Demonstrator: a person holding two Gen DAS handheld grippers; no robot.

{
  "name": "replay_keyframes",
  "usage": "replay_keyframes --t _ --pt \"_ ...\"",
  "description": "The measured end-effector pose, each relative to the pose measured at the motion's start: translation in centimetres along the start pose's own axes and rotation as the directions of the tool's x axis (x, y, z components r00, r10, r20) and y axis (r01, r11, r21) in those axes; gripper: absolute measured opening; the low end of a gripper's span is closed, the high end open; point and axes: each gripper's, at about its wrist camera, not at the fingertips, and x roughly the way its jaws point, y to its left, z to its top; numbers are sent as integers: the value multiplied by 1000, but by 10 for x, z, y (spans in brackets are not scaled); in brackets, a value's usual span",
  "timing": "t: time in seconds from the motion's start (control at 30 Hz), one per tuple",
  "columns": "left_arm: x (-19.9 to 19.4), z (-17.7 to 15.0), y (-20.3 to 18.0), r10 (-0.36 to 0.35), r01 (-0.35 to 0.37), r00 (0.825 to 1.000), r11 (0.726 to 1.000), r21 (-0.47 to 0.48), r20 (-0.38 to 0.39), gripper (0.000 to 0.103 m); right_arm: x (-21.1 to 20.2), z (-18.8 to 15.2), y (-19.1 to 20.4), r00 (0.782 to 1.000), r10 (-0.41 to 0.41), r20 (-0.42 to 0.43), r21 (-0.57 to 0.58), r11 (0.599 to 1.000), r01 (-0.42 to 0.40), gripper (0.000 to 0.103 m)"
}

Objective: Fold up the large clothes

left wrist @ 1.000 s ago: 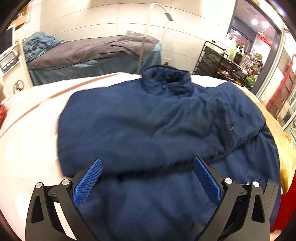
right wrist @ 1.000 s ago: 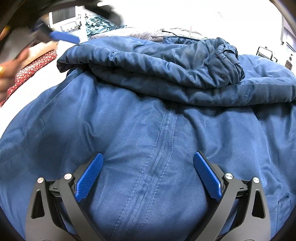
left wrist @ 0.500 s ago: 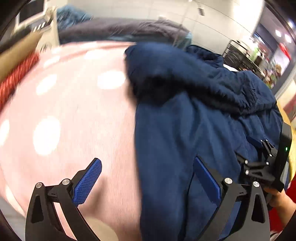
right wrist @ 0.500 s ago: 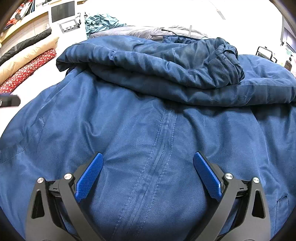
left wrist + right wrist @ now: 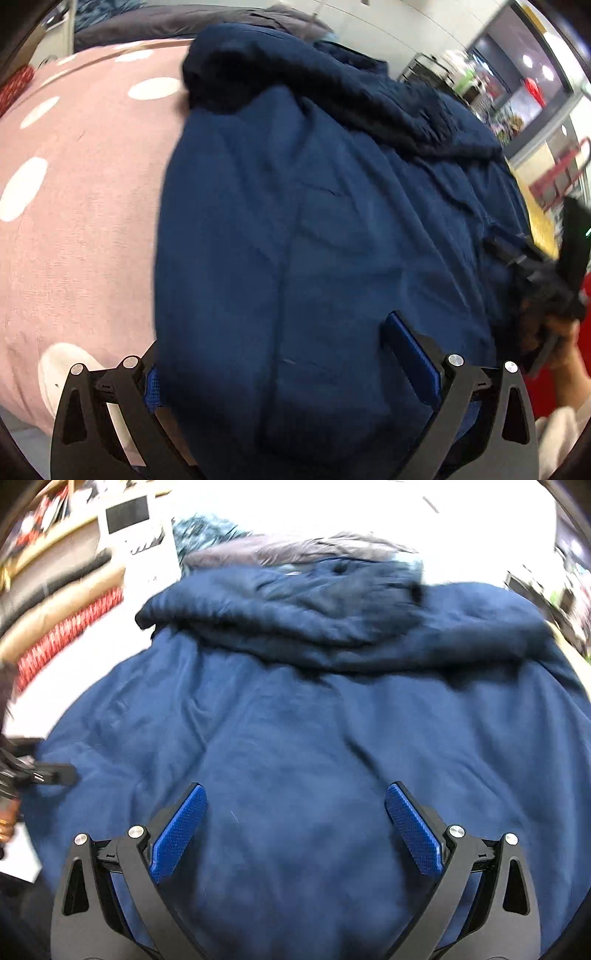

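A: Where are the hands?
B: Both low in frame over the navy jacket (image 5: 314,757). The right gripper (image 5: 295,834) is spread wide, holding nothing. The left gripper (image 5: 291,373) is spread too, its left finger under the jacket's edge.
A: And the surface?
B: A pink polka-dot cover (image 5: 81,206), at left; blurred shelves at upper right.

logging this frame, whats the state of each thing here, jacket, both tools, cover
navy jacket: lying on the surface, top part folded down over the body, rumpled
left tool: open, at the jacket's left hem edge, its left finger partly hidden by the cloth
right tool: open, over the jacket's lower body, holding nothing
pink dotted cover: spread flat under the jacket
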Motion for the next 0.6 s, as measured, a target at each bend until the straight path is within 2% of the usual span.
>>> replay_keyframes --t 0.1,0.2,0.3,0.37,0.43,0.5,0.57,0.6 --pt "0 -1 -6 -15 16 1000 1000 25 -17 96 -48 -10 -58 999 -22 32 154 988 17 97" --pt "-3 0 -3 -51 51 998 999 12 -26 95 -77 -21 -103 995 -89 46 259 963 75 96" --pt "-7 2 11 -107 106 994 993 -53 -22 92 -89 -36 -147 991 -134 11 353 928 121 96" --pt "-10 2 22 -149 148 989 981 -124 1 84 -86 -45 -161 991 -136 -15 381 915 131 96" --pt "-13 -1 37 -195 197 980 957 -212 34 78 -79 -58 -170 994 -97 -50 418 902 109 96" --pt "-15 -5 46 -205 210 978 944 -254 46 70 -73 -70 -172 997 -30 -72 459 886 60 96" --pt "-16 -8 44 -183 186 982 957 -224 35 66 -69 -83 -165 995 57 -81 477 879 -12 93" --pt "-17 -11 40 -170 171 985 966 -191 24 66 -68 -86 -162 994 74 -82 476 879 -26 92"
